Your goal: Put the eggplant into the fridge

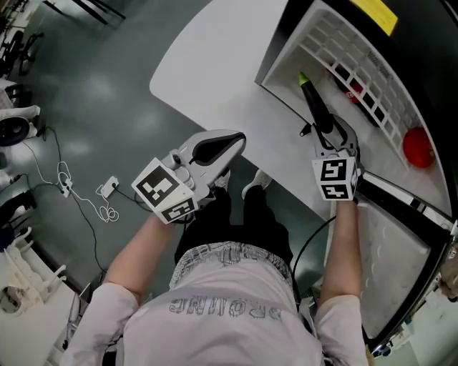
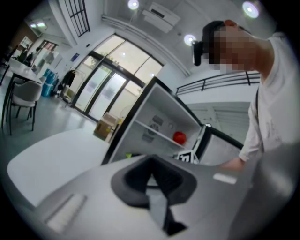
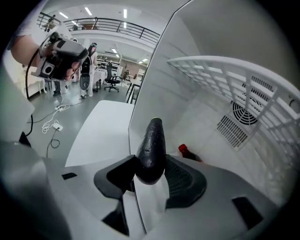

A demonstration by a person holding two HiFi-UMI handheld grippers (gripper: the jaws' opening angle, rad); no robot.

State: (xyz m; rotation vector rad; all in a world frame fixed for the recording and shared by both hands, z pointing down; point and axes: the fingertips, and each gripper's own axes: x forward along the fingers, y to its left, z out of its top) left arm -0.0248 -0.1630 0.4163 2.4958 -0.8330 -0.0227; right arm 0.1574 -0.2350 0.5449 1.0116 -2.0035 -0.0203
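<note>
At the open fridge (image 3: 201, 108), fingers (image 3: 185, 180) of the right gripper (image 3: 149, 174) clamp the dark eggplant (image 3: 151, 143) between them.

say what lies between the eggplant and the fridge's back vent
A small red-capped bottle, just right of the eggplant; the right gripper view shows it.

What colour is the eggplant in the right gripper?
Dark, near-black and glossy; the eggplant shows best in the right gripper view.

Bright ceiling lights (image 2: 133, 4); fisheye bending, dark corners; close foreground soft
</note>
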